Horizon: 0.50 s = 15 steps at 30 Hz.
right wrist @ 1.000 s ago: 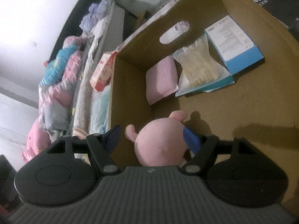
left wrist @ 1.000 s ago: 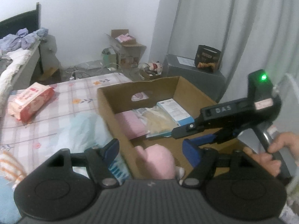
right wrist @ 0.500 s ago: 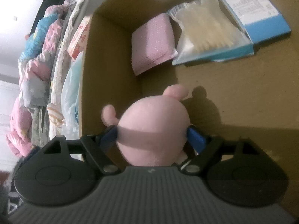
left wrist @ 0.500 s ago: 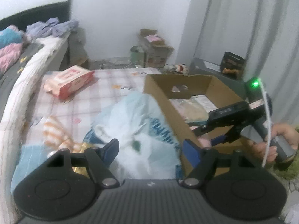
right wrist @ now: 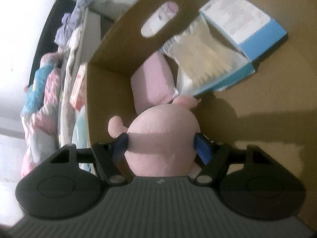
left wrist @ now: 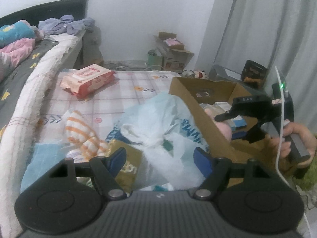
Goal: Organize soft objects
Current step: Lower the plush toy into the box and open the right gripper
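A: Status of my right hand-held gripper [right wrist: 161,145]?

B: Just closed; pads pressing the pink plush toy [right wrist: 162,136], low centre of frame, inside the cardboard box [right wrist: 103,87].

A: Left hand-held gripper [left wrist: 159,158]?

B: Open, empty, over the plastic bag [left wrist: 156,127]; the right is nearer.

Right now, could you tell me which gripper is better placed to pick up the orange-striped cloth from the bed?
Left. The left gripper is open, empty and just short of the orange-striped cloth. The right gripper is inside the cardboard box, closed on the pink plush toy.
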Tool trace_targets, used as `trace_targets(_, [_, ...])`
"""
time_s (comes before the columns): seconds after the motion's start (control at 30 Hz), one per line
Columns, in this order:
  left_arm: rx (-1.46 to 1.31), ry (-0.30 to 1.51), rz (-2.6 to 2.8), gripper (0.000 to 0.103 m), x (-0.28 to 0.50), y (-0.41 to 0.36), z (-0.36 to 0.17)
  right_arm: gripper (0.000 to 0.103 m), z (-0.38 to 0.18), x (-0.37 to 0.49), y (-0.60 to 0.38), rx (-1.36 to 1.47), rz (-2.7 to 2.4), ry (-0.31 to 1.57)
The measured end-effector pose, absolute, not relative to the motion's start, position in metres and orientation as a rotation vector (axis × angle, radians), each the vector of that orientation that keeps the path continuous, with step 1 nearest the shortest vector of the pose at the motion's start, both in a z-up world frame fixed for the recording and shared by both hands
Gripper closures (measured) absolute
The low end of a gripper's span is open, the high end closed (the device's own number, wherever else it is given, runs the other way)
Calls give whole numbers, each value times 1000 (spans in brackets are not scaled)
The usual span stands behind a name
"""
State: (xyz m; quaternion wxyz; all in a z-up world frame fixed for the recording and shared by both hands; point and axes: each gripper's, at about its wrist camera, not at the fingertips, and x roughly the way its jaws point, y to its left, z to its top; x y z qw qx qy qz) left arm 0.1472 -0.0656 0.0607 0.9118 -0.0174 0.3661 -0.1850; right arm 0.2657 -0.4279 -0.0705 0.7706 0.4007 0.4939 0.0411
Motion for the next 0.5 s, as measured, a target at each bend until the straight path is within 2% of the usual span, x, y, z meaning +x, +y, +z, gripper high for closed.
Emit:
trace_targets(0.1, [-39, 761, -367, 25, 142, -55, 56, 25, -74, 268, -426, 878, 89, 1064])
trace_targets(0.27, [-25, 766, -322, 22, 130, -37, 47, 23, -87, 264, -427, 969, 91, 1101])
trace_targets(0.5, [-50, 759, -259, 20, 121, -7, 42, 19, -51, 243, -434, 883, 60, 1001])
